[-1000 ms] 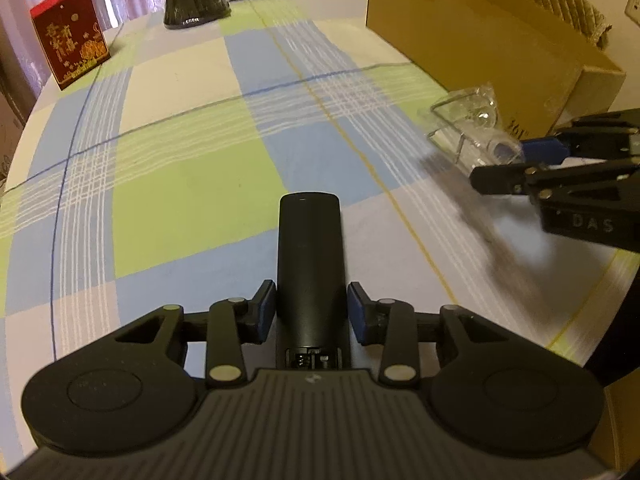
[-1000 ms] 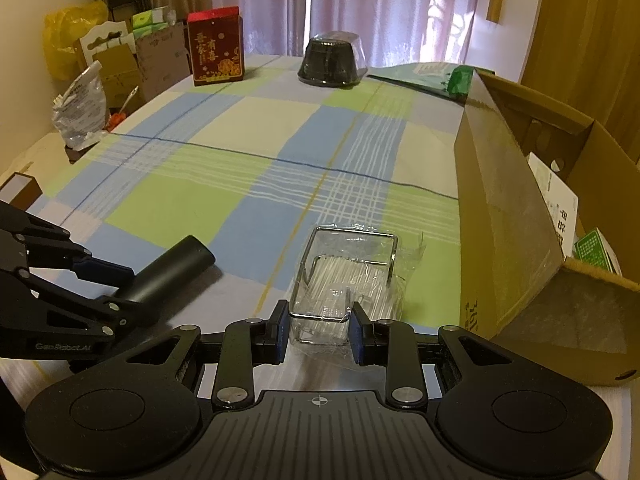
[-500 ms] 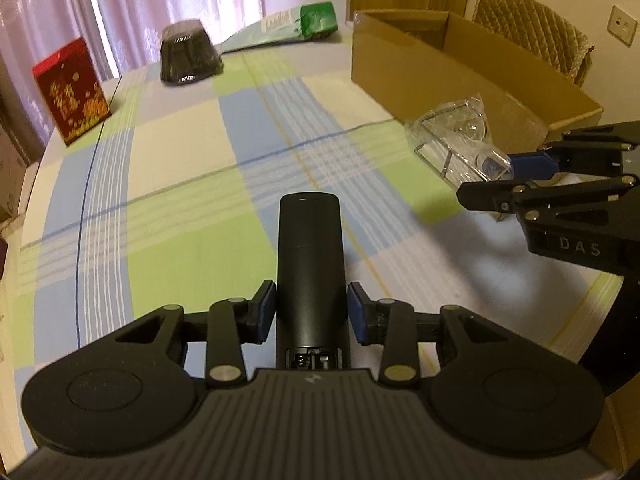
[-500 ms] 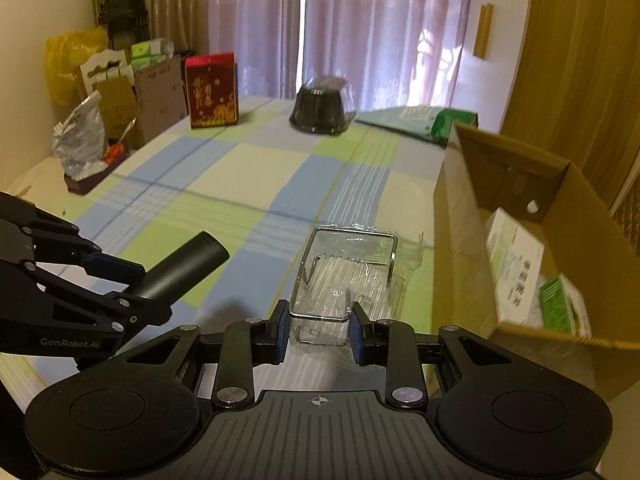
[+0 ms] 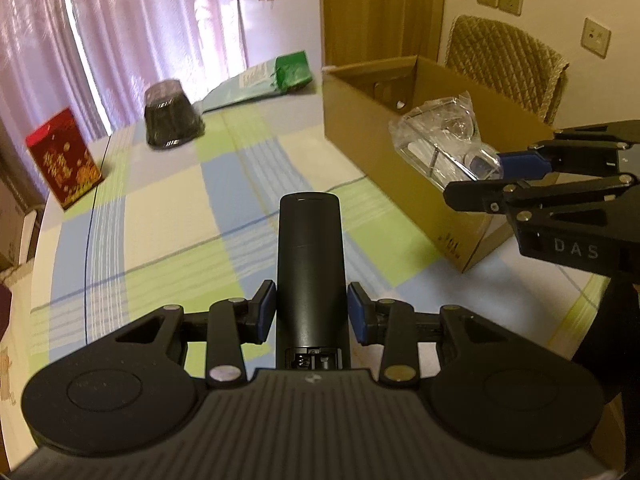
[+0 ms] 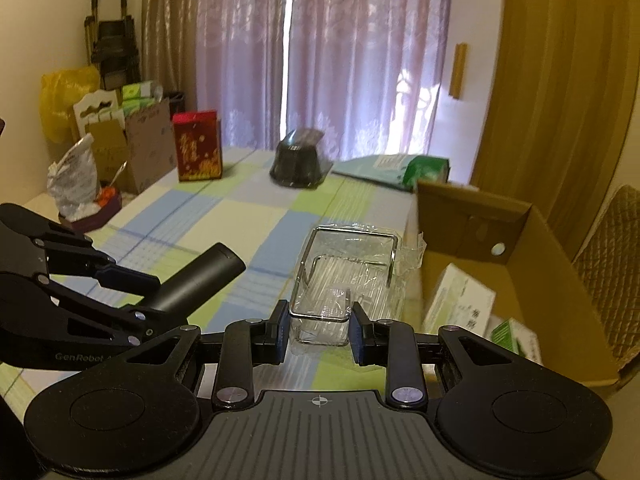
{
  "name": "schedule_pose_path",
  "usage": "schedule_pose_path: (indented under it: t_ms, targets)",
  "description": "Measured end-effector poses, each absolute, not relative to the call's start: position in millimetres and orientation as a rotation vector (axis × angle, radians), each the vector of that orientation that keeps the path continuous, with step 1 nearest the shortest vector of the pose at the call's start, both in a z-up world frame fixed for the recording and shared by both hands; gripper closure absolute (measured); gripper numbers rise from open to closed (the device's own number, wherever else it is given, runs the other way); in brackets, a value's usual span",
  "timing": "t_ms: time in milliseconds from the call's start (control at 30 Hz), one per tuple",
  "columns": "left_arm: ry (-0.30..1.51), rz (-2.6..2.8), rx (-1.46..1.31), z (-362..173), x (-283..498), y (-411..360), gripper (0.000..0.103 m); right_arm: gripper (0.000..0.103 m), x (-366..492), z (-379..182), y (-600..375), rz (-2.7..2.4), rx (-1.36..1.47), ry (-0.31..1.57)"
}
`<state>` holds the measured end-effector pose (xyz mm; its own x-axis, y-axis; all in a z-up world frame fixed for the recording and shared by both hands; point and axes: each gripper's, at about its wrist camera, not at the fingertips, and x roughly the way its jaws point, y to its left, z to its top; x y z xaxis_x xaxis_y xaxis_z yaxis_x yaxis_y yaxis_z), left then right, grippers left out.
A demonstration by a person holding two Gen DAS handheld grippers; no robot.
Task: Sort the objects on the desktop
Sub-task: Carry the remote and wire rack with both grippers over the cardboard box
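My left claw [image 5: 311, 312] is closed on a black cylinder [image 5: 310, 256], gripped near its back end so the rest juts forward at the centre of the left view, clear of the surface [image 5: 160, 216]. My right claw [image 6: 318, 330] is pinched on a wrapped clear tray [image 6: 344, 280] with a wire frame, held by its near edge; it sits at the lower centre of the right view. From the left view that tray hangs at the right of the frame, above the near wall of the box [image 5: 372, 136]. I judge both things are lifted and carried toward the box because it is the sorting bin; packets [image 6: 460, 304] already lie inside, at the right of the right view.

Farther out, at the upper left of the left view, are a red carton [image 5: 64, 160], a dark tub [image 5: 172, 120] and a green-ended bag [image 5: 260, 80].

What the cylinder is I cannot say; its far end is plain. The tray's contents blur under the wrap, and the box's near corner is cut off at the frame edge.
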<state>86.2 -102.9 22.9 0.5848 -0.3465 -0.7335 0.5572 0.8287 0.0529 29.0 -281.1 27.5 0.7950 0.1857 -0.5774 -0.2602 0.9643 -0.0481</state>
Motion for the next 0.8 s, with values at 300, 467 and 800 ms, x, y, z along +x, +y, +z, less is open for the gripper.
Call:
schedule_pose_path:
  t_ms: [300,467,800]
  targets:
    - [0.711,-0.601,0.281,57,100,-145,0.07,0.074,32,61,-327,0.158,-0.097,0.536]
    - [0.665,-0.673,0.291,75,107,-185,0.07,0.074,34,67,-367,0.078,-0.09,0.53]
    - [0.689,-0.789,0.253,73,131,-272,0.07,0.074,39,52,-427,-0.011,-0.07,0.572]
